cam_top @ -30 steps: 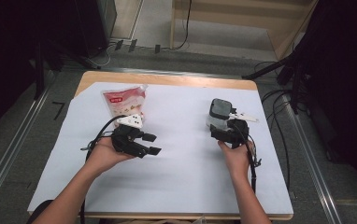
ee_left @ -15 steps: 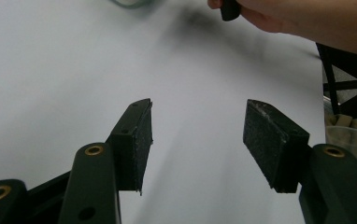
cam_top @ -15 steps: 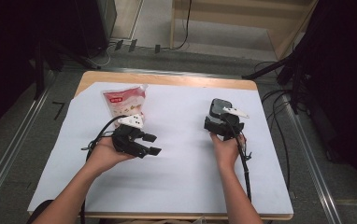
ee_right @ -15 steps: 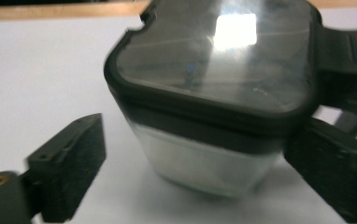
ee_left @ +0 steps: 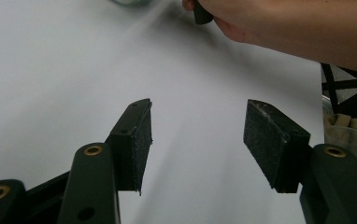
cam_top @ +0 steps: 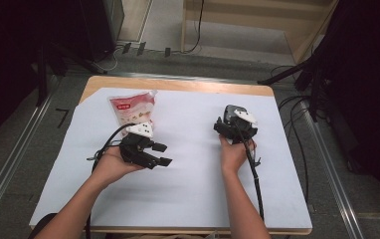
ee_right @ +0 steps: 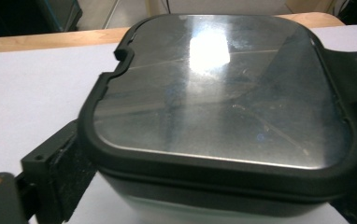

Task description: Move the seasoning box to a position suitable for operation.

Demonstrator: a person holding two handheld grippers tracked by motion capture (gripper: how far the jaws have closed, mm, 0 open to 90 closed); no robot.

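A black container with a shiny lid [cam_top: 232, 112] [ee_right: 223, 93] stands on the white sheet at the right of the table. My right gripper [cam_top: 235, 127] [ee_right: 209, 179] reaches around it from the near side, one jaw on each side wall. The left pad [ee_right: 74, 172] lies close against the wall; a firm press is not evident. My left gripper [cam_top: 163, 154] [ee_left: 197, 135] is held on its side over the sheet's middle left, pointing right, open, with nothing between its pads. A red-and-clear snack bag [cam_top: 131, 112] lies flat behind it.
The white sheet [cam_top: 188, 194] covers most of the wooden table [cam_top: 178, 84]. Cables [cam_top: 297, 114] trail off the right edge onto the floor. A metal rail [cam_top: 9, 164] runs along the left side. The right hand [ee_left: 270, 23] shows far off in the left gripper view.
The right hand has moved forward and slightly left, bringing its jaws around the container, which has stayed put. The left hand and its gripper have not moved.
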